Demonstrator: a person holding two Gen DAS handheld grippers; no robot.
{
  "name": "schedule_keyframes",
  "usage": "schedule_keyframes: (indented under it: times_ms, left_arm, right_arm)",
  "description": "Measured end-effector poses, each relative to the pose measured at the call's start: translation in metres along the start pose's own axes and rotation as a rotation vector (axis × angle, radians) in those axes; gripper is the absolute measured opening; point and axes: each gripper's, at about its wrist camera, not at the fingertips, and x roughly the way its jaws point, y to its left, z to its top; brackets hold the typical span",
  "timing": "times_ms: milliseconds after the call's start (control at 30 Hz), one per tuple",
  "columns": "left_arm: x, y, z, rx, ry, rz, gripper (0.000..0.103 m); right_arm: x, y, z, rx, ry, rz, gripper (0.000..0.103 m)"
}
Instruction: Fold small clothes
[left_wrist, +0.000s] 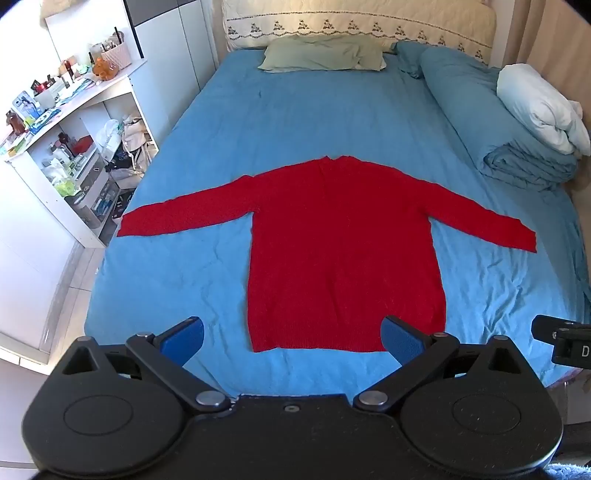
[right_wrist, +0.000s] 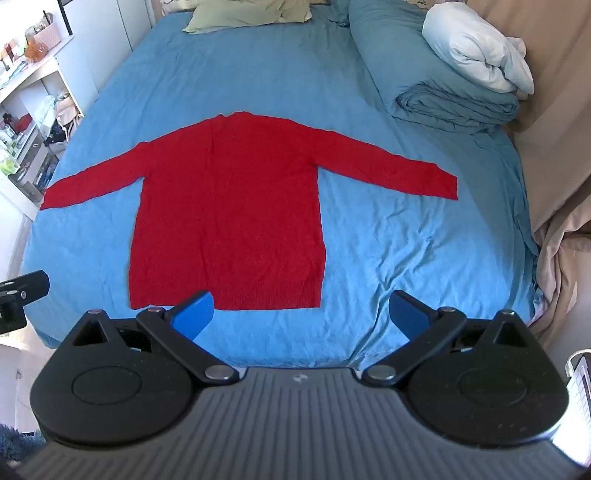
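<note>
On blue bed (left_wrist: 295, 110), red sweater (left_wrist: 343, 251) flat, left gripper (left_wrist: 291, 336) and right gripper (right_wrist: 301, 314) wide, beige curtain (right_wrist: 554, 147) only right view

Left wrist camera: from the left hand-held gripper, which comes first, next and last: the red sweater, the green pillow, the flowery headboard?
1. Red sweater, spread flat just ahead of the left hand-held gripper.
2. Green pillow, at the bed's far end.
3. Flowery headboard, behind the pillow.
</note>
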Motion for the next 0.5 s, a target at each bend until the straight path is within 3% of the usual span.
schedule_keyframes:
  times_ms: [500]
  left_arm:
    - [-0.0041, 0.0018, -0.0041, -0.017, -0.018, -0.001, 0.103]
  right_arm:
    - [-0.0021, -0.0011, -0.0013, 0.004, -0.008, 0.005, 0.103]
